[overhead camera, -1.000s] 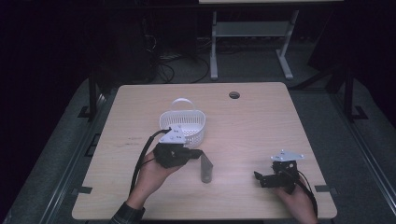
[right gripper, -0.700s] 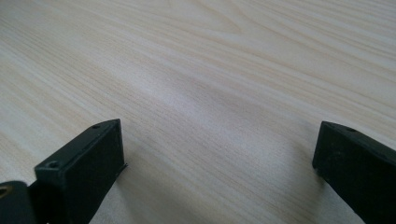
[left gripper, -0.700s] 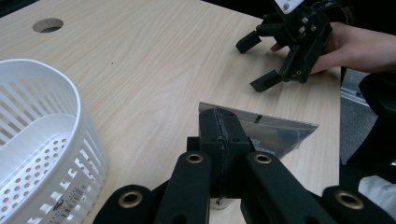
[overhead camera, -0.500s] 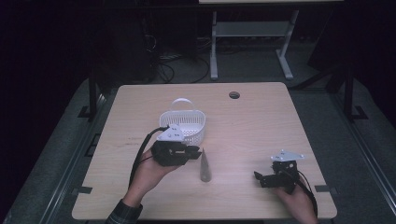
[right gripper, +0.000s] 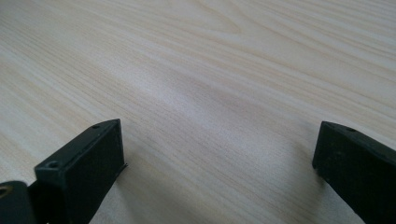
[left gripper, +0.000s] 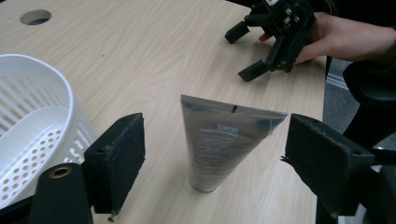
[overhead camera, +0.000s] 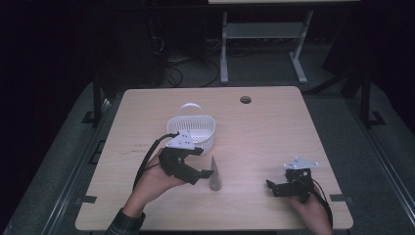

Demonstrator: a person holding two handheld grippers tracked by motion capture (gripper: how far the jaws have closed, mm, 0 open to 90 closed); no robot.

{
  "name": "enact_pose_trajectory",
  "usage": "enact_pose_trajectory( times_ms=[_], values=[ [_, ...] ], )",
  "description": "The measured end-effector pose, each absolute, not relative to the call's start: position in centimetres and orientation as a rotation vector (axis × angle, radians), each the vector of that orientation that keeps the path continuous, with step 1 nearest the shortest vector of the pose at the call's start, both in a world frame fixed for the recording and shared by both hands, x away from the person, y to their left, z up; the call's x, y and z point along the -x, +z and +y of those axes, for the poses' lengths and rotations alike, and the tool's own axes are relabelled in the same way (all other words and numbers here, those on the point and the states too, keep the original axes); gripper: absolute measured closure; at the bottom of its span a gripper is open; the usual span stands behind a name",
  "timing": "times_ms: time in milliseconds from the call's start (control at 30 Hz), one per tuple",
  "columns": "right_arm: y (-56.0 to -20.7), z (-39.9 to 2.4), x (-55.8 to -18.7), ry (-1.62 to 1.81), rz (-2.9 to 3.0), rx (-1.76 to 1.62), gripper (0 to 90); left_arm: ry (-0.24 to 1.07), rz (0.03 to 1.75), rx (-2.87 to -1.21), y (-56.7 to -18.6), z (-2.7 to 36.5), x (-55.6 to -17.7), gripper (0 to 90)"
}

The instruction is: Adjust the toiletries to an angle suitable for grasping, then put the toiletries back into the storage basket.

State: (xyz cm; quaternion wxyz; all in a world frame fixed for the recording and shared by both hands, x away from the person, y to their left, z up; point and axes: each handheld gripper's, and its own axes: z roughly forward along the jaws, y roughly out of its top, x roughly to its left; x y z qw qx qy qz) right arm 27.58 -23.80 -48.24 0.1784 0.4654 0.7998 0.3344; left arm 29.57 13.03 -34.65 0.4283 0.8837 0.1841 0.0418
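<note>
Silvery tube stands cap-down, its small printed label too blurred to read.

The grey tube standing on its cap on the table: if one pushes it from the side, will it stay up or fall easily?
The grey tube would probably tip easily: it stands on a narrow round cap and widens to a flat crimped top. Its body looks like soft plastic, so it likely dents under the left gripper, whose fingers have just been opening, apart from it.

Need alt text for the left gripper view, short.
A grey squeeze tube stands cap-down on the wooden table, between the open left gripper jaws, untouched. A white perforated basket sits left; the right gripper rests beyond.
</note>
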Motion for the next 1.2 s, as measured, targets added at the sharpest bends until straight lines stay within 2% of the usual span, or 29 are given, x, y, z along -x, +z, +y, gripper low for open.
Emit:
enact_pose_trajectory(
  times_ms=[267,800,1000,1200],
  values=[
    [-48.2,-23.8,-27.6,0.944,2.263,-1.314,1.5,0.103,0.407,-2.227,-34.5,11.6,-29.9,15.2],
    [-48.2,-23.8,-27.6,0.945,2.263,-1.316,1.4,0.091,0.362,-2.297,-35.6,9.1,-30.5,14.7],
    [-48.2,-23.8,-27.6,0.945,2.262,-1.316,1.4,0.084,0.355,-2.313,-35.9,8.8,-30.5,16.7],
    [-48.2,-23.8,-27.6,0.945,2.262,-1.316,1.5,0.093,0.365,-2.320,-36.3,8.8,-30.7,23.0]
  ],
)
